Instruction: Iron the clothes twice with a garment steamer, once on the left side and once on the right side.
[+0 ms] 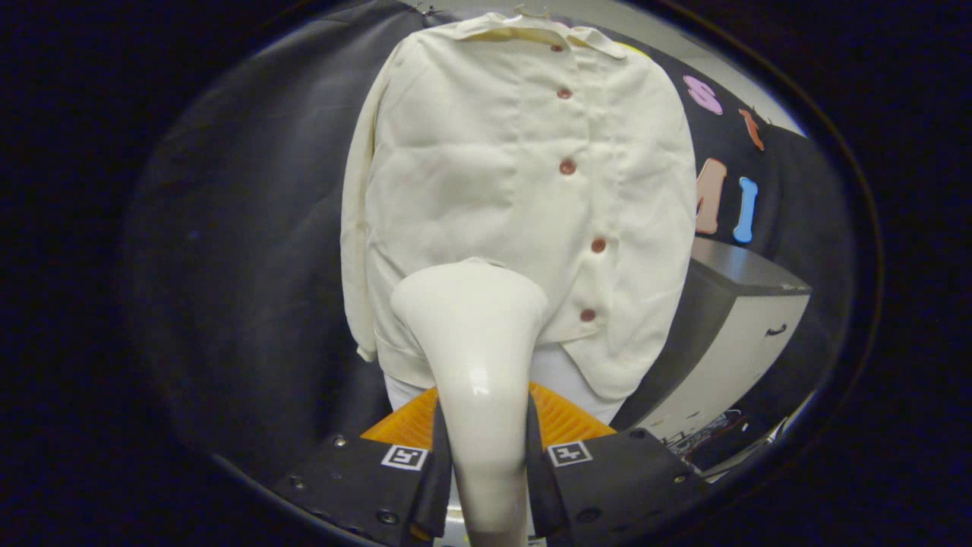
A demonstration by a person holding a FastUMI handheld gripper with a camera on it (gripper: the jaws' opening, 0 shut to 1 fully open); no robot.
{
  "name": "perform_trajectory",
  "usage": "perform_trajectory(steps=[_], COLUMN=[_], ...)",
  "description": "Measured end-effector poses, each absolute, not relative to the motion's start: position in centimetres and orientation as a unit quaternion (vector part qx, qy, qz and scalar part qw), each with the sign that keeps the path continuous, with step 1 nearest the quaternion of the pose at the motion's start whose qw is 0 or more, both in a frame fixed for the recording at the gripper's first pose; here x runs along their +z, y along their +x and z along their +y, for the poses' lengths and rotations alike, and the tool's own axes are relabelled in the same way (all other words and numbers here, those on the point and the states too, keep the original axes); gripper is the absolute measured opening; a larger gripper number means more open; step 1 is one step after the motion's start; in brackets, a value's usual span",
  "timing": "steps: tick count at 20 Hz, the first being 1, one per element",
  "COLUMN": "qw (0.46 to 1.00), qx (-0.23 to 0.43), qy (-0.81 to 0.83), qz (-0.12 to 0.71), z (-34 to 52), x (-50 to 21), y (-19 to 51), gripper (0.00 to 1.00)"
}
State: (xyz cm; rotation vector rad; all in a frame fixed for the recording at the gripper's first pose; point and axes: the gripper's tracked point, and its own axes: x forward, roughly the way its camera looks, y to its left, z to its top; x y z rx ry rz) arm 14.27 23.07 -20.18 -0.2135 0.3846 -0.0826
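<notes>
So the tongs (486, 448) are clamped tight on the handle of the cream garment steamer (474, 357), both fingers pressing its neck from either side. The steamer's wide head sits just ahead of the fingers, right up against the lower left half of the shirt (524, 197); can't tell if it's actually touching the fabric. The shirt is a cream button-up hanging on the black booth wall, with 5 reddish-brown buttons (567, 166) running down the front, a bit wrinkled. Off to the right, beyond the shirt, there's a white cabinet (740, 334) with a dark top.
</notes>
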Motion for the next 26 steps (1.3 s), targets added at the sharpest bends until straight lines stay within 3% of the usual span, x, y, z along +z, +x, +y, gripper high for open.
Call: perform_trajectory(steps=[15, 26], qw=[0.998, 0.997], qx=[-0.035, -0.071], qy=[-0.044, -0.028], qz=[0.032, 0.033], z=[16.1, 12.0], x=[6.1, 13.2], y=[11.4, 19.0], gripper=[0.42, 0.42])
